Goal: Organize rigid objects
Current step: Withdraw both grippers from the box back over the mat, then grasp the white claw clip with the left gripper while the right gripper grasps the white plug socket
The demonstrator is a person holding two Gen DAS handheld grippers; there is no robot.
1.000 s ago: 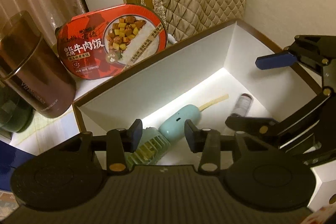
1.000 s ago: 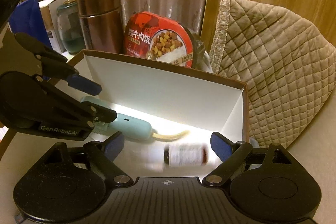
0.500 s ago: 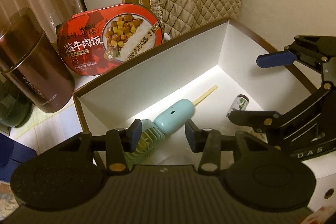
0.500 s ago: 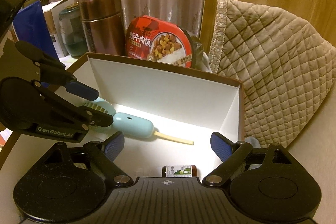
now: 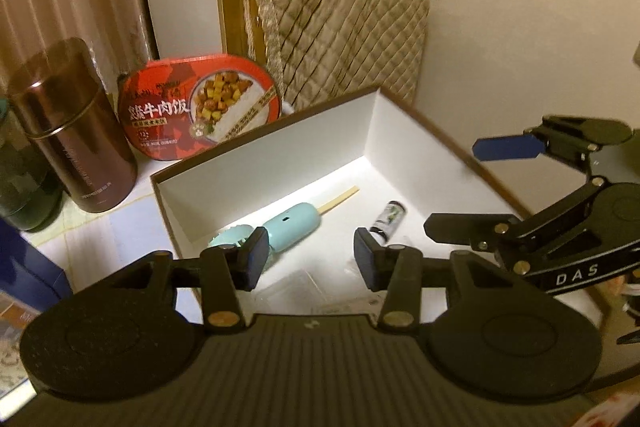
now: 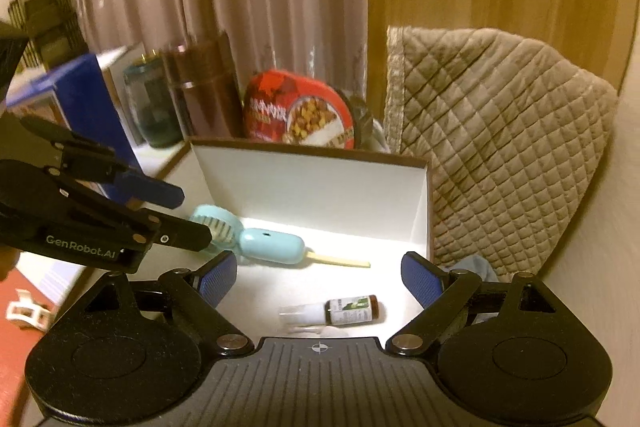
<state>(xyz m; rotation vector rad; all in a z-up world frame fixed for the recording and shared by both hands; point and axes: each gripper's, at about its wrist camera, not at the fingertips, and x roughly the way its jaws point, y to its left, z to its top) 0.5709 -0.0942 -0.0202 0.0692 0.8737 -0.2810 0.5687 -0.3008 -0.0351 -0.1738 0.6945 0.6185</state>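
Right wrist view: one white-lined box [image 6: 320, 187] with brown edges fills mid-frame. It holds one mint handheld fan [image 6: 256, 239] with a pale wooden stick handle at centre left, and one small brown bottle [image 6: 352, 309] on its side at lower centre. Right gripper [image 6: 318, 275] and left gripper [image 5: 308, 257] both have jaws spread, empty.

Open tongs [image 6: 318, 277], bottle [image 6: 348, 310] lying in white box [image 6: 320, 187]
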